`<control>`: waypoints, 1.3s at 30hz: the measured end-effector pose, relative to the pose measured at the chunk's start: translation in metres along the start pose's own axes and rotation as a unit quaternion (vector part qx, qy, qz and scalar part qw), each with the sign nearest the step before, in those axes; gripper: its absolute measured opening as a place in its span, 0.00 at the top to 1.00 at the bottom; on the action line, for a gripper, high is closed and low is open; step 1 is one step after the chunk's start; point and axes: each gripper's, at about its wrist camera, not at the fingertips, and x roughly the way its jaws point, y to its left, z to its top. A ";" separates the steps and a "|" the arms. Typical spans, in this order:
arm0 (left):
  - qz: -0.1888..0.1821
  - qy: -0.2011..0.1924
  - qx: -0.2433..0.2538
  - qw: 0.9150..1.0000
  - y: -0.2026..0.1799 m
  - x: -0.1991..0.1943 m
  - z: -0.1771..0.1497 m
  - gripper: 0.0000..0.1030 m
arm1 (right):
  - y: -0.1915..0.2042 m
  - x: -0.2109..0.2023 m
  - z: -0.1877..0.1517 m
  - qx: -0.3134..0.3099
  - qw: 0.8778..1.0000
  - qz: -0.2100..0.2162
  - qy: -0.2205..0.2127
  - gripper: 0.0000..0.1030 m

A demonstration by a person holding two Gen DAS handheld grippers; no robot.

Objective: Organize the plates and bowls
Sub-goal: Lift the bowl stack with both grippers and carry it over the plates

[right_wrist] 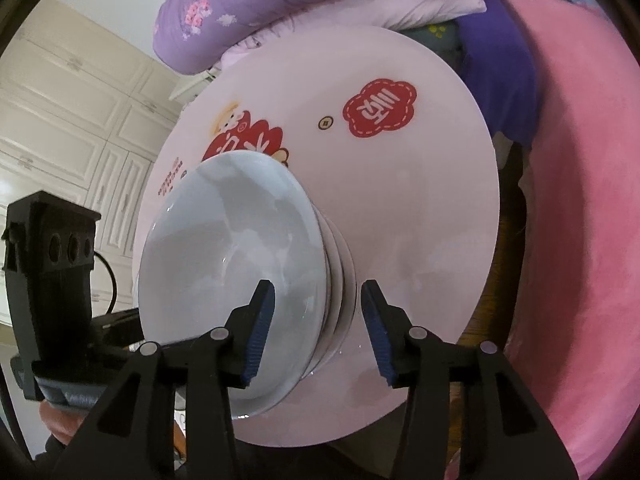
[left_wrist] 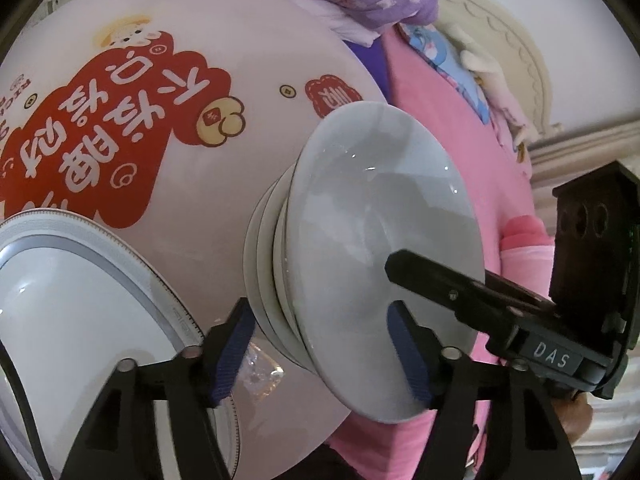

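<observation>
A stack of pale grey bowls stands on the round pink table. My left gripper straddles the stack's near rim. Its left pad meets the lowest bowl's outer edge and its right pad lies against the inside of the top bowl. My right gripper straddles the opposite rim. One pad sits inside the top bowl, and the other stands a little clear of the stack's outer side, so it is open. A white plate with a grey patterned border lies on the table to the left.
The table carries red printed patches. Pink bedding and a purple flowered quilt crowd its far side. Cream cupboard doors stand beyond. A crumpled clear wrapper lies near the plate.
</observation>
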 end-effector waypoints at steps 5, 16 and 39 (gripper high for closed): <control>-0.005 -0.004 -0.023 1.000 0.011 0.004 0.000 0.54 | 0.002 0.005 -0.001 -0.001 1.000 0.002 0.001 0.58; -0.011 -0.017 -0.038 0.999 0.022 0.002 -0.004 0.55 | 0.003 0.004 0.000 -0.005 1.000 -0.024 -0.006 0.72; -0.004 -0.030 -0.019 0.999 0.019 -0.016 -0.001 0.55 | 0.013 -0.005 0.005 -0.018 0.999 -0.026 -0.016 0.72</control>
